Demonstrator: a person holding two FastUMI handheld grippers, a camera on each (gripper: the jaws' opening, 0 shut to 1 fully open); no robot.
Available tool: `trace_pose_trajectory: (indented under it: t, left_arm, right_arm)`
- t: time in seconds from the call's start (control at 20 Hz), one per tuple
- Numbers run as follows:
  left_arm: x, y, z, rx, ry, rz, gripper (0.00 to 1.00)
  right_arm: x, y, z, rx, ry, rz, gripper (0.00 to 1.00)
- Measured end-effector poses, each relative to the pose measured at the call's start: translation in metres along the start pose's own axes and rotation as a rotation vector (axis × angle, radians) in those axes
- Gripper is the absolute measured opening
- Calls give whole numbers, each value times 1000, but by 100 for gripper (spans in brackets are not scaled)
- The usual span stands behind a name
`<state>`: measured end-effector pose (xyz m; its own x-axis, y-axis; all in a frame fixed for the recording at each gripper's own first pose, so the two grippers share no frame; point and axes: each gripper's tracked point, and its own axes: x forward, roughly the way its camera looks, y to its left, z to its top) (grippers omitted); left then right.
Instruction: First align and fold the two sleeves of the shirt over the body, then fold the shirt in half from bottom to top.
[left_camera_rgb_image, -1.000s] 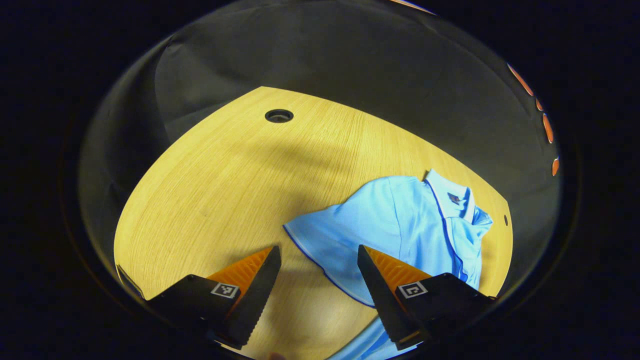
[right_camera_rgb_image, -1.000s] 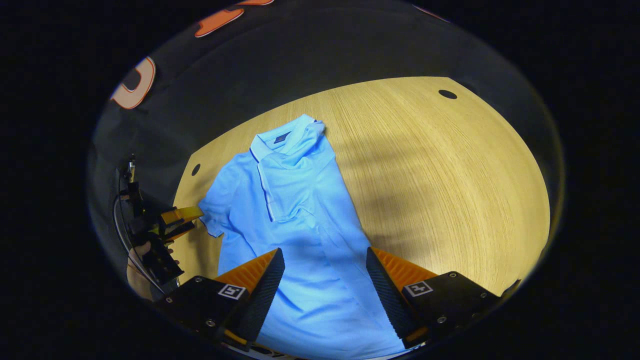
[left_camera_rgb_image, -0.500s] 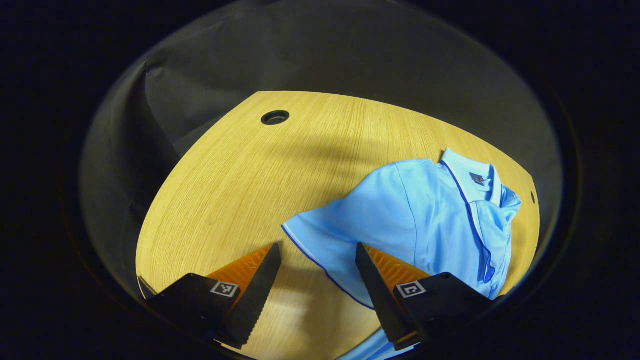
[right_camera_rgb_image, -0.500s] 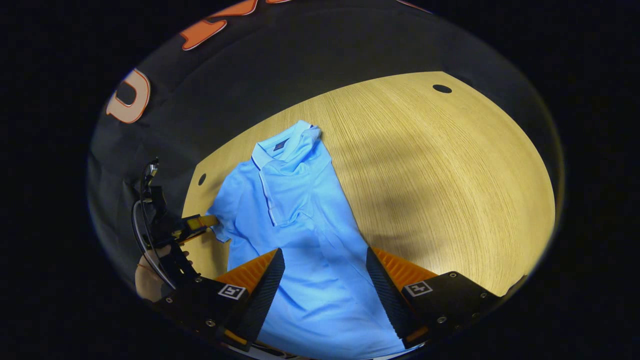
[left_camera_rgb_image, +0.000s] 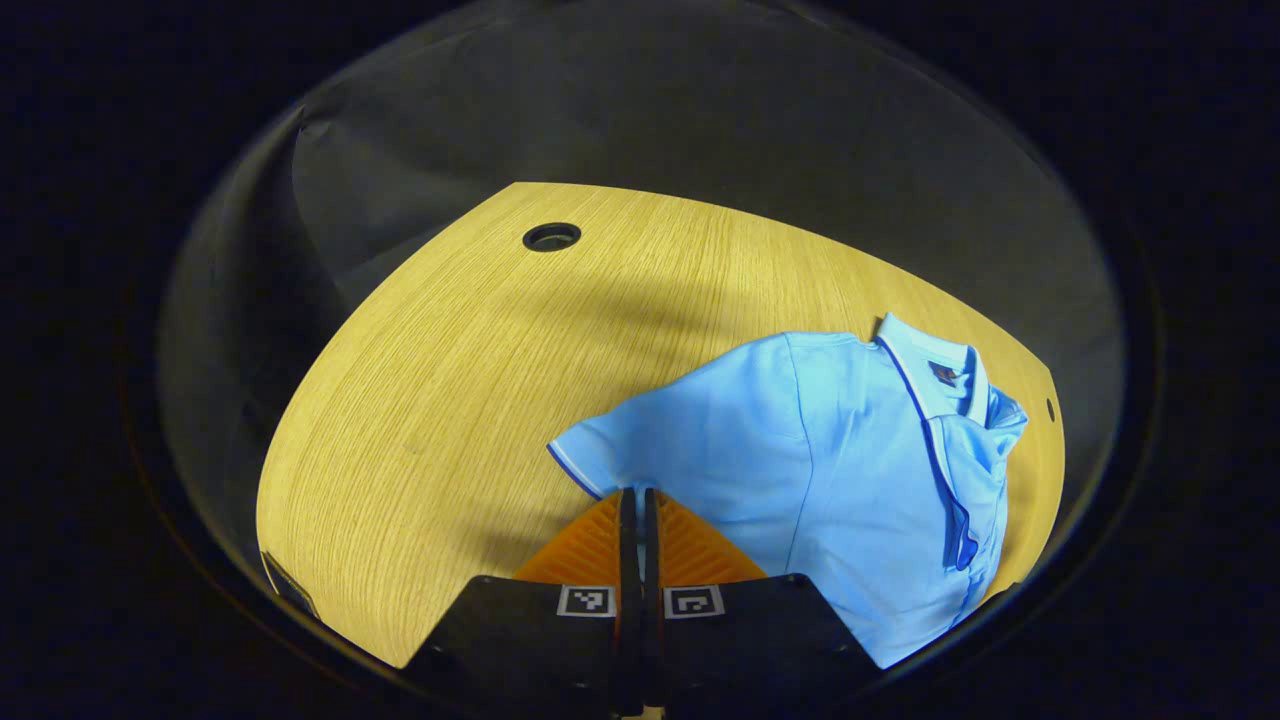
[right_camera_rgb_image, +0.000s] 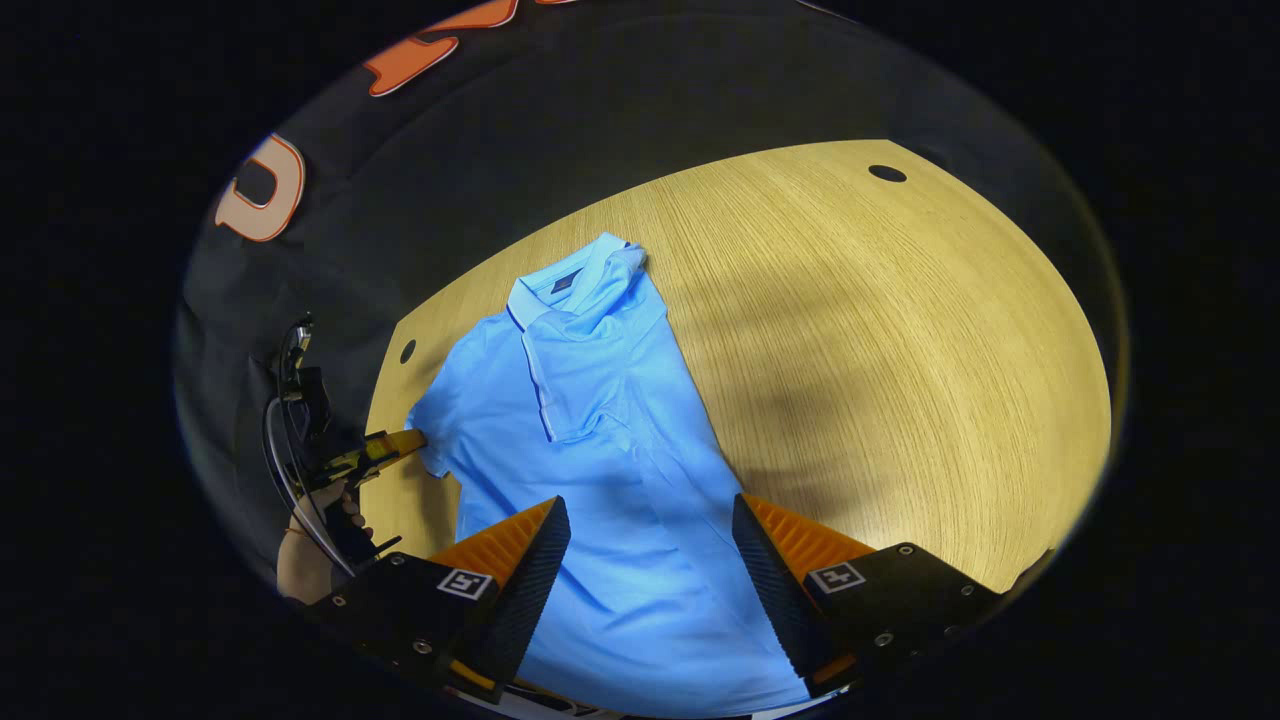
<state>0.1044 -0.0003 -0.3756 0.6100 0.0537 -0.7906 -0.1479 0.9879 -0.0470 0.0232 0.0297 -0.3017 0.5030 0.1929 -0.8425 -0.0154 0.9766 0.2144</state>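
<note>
Left gripper view showed the left hand-held gripper (left_camera_rgb_image: 632, 500) pinched together on the sleeve (left_camera_rgb_image: 610, 455) hem of the smooth blue shirt (left_camera_rgb_image: 840, 470); the right hand-held gripper (right_camera_rgb_image: 650, 560) hung spread apart above the shirt, lying flat on the wood-grain desk (right_camera_rgb_image: 900, 330).

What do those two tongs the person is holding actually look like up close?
Each pair of tongs has two wedge-shaped fingers with ribbed, saw-toothed inner faces, set on blocky black bodies. Each body carries a small square black-and-white marker. On the right tongs small screws show on the bodies. The left tongs, seen from the right gripper view, have a black handle with looping cables, gripped by a hand.
</note>
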Motion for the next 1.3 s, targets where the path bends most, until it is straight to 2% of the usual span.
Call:
trace_pose_trajectory:
  t: [0.15, 0.25, 0.45, 0.65, 0.85, 1.1, 1.3]
  left_arm:
    - [3, -5, 7, 0, -26, -63, 4]
    - [-8, -12, 9, 4, -32, -95, 3]
    - [-46, -46, 31, 20, -116, -171, 3]
    - [-84, -104, 52, 30, -145, -279, 2]
    - [-96, -170, 57, 90, -143, -362, 3]
    - [-100, -254, 36, 181, -95, -440, 3]
    - [-89, -301, 12, 244, -40, -455, 3]
  right_arm:
    - [-2, -1, 1, 1, -7, -5, 99]
    - [-2, -1, 2, 7, -11, -4, 99]
    - [-8, -12, 3, -6, -24, -24, 99]
    - [-15, -21, 3, -19, -40, -34, 99]
    - [-26, -35, 5, -12, -62, -39, 99]
    - [-42, -65, 10, 17, -90, -59, 99]
    - [-51, -92, 10, 41, -105, -89, 99]
